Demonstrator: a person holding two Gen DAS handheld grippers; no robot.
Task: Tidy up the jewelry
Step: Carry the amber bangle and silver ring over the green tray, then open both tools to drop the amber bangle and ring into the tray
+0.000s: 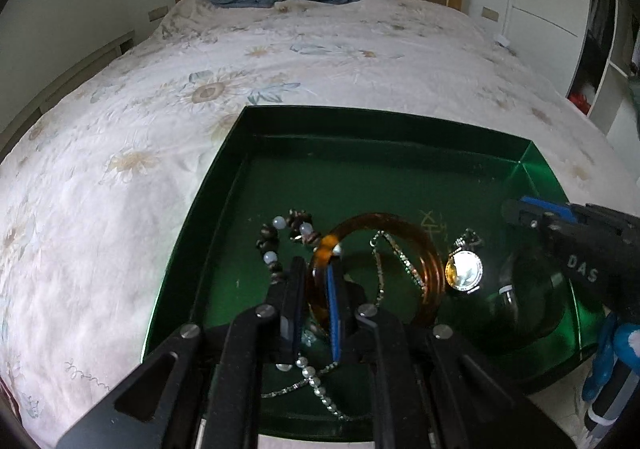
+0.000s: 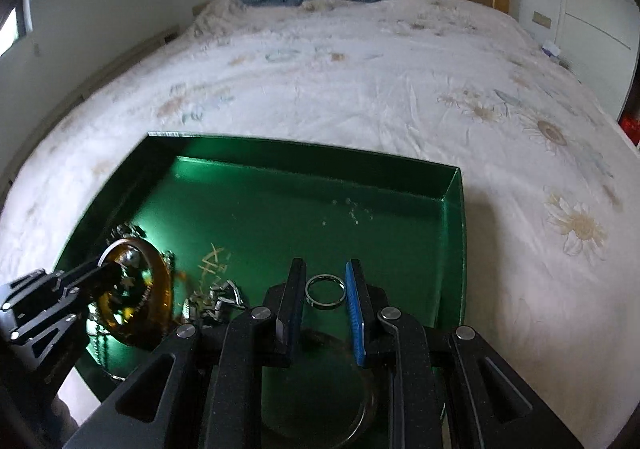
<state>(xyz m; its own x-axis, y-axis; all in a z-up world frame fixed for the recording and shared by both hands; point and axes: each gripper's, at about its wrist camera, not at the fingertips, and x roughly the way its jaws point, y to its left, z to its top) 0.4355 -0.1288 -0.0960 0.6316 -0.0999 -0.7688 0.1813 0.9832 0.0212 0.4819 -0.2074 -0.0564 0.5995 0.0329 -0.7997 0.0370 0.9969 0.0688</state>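
My left gripper [image 1: 314, 289] clamping the amber bangle [image 1: 424, 249] over the green tray [image 1: 224, 169], my right gripper [image 2: 324, 289] pinching a silver ring [image 2: 325, 290] above it

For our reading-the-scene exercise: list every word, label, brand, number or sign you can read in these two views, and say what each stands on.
"DAS": white letters on the black body of the right claw, seen from the left wrist view.
Gold handwritten marks on the floor of the green box: not readable in either view.
No other text is visible.
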